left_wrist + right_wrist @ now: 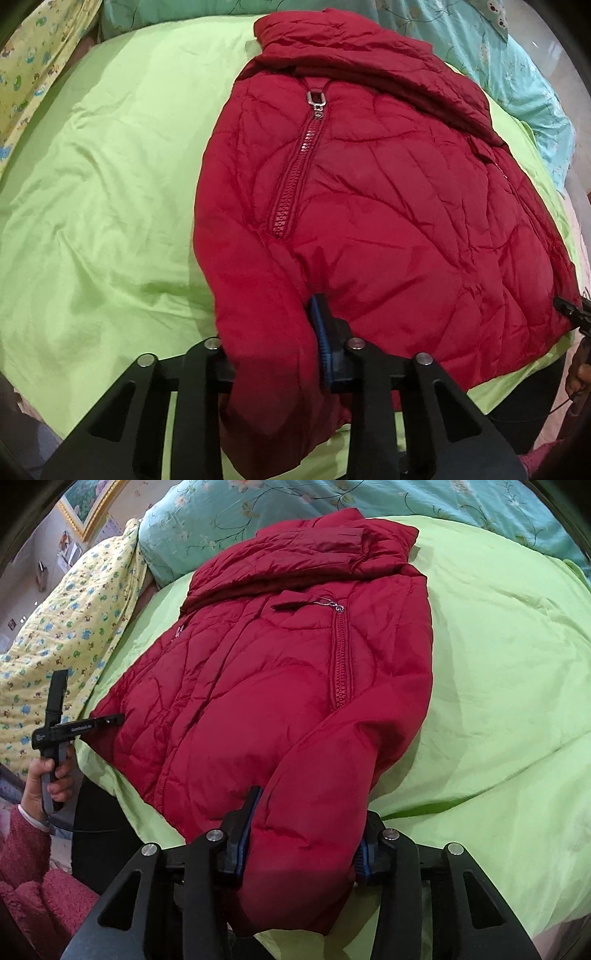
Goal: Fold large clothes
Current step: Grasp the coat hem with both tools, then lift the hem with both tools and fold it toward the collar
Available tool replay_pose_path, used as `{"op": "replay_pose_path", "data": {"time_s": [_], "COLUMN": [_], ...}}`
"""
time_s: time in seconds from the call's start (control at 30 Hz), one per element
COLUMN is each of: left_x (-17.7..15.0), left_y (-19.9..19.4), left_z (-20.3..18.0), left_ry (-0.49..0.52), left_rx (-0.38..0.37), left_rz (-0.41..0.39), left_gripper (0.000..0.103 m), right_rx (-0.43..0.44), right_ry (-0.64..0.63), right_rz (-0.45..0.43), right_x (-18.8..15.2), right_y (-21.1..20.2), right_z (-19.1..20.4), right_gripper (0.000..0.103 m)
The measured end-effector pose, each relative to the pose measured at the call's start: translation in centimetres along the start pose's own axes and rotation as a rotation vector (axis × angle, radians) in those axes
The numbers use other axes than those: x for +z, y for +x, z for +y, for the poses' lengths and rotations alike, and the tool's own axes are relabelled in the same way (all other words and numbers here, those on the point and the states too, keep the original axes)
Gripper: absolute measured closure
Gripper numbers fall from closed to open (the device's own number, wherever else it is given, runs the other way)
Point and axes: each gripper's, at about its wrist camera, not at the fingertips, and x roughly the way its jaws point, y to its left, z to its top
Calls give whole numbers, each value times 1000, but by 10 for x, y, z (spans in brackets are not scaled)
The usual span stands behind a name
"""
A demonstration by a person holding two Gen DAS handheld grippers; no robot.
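A red quilted jacket lies on a lime-green bedsheet, collar at the far end, zipper showing. In the left wrist view, a gripper is shut on the jacket's sleeve, with the red fabric bunched between the fingers; one blue pad shows. In the right wrist view, a gripper is likewise shut on a sleeve of the jacket. The other hand-held gripper shows at the jacket's left edge, held by a hand in a pink sleeve.
A teal floral duvet lies beyond the collar. A yellow patterned quilt lies along the left in the right wrist view. Bare sheet stretches right of the jacket. A framed picture hangs on the wall at the top left.
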Motion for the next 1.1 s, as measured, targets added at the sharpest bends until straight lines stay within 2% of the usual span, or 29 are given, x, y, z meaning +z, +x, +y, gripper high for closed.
{"op": "replay_pose_path", "data": {"time_s": [0.1, 0.37, 0.5, 0.7, 0.83, 1.1], "left_x": [3, 1, -5, -9, 4, 54], "left_y": [-4, -42, -56, -80, -91, -113], "left_z": [-2, 2, 10, 27, 34, 30], "left_ry": [33, 64, 66, 64, 54, 31], "left_rx": [-2, -126, -197, -256, -278, -341], "left_rz": [-12, -122, -152, -183, -213, -329], "left_gripper": [83, 87, 88, 88, 88, 88], "right_rx": [18, 65, 83, 97, 107, 150], "right_ry": [34, 133, 147, 120, 101, 115], "right_rz": [-38, -150, -172, -154, -185, -328], "right_x": [-3, -8, -10, -9, 5, 62], "right_y": [-5, -27, -40, -58, -72, -90], "right_z": [-2, -3, 2, 17, 23, 16], "right_gripper": [63, 72, 75, 76, 76, 76]}}
